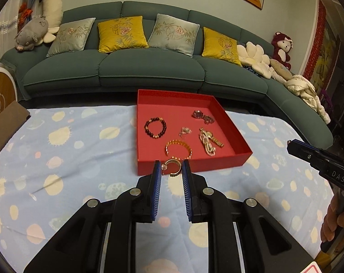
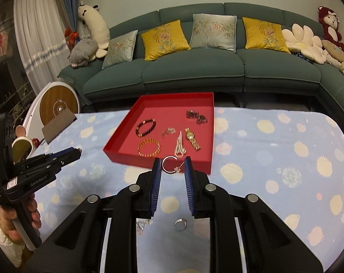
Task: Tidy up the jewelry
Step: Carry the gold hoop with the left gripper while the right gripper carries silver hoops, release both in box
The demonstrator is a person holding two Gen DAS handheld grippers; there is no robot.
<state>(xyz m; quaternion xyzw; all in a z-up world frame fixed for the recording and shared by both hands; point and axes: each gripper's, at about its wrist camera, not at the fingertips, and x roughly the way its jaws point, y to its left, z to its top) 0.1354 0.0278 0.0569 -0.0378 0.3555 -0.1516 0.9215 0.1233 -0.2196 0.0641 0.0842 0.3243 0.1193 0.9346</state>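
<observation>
My left gripper point(image 1: 172, 167) is shut on a gold hoop earring point(image 1: 174, 162), held above the cloth just in front of the red tray point(image 1: 172, 109). My right gripper point(image 2: 172, 166) is shut on a matching hoop earring point(image 2: 166, 162), also raised before the red tray point(image 2: 172, 111). Inside the tray lie a dark bead bracelet point(image 1: 155, 127), a gold bangle point(image 1: 178, 146), a pearl bracelet point(image 1: 207, 144), a gold watch point(image 2: 192, 138) and a dark watch point(image 1: 202, 116). On the cloth below the right gripper rest a silver ring point(image 2: 180, 224) and a small silver piece point(image 2: 142, 226).
The table wears a pale blue spotted cloth point(image 1: 81, 147). A brown card point(image 1: 6, 125) stands at its left edge. Behind the table runs a green sofa point(image 1: 149, 68) with cushions. A hand holds the left gripper point(image 2: 75, 153) at the left; the right gripper point(image 1: 290, 145) enters from the right.
</observation>
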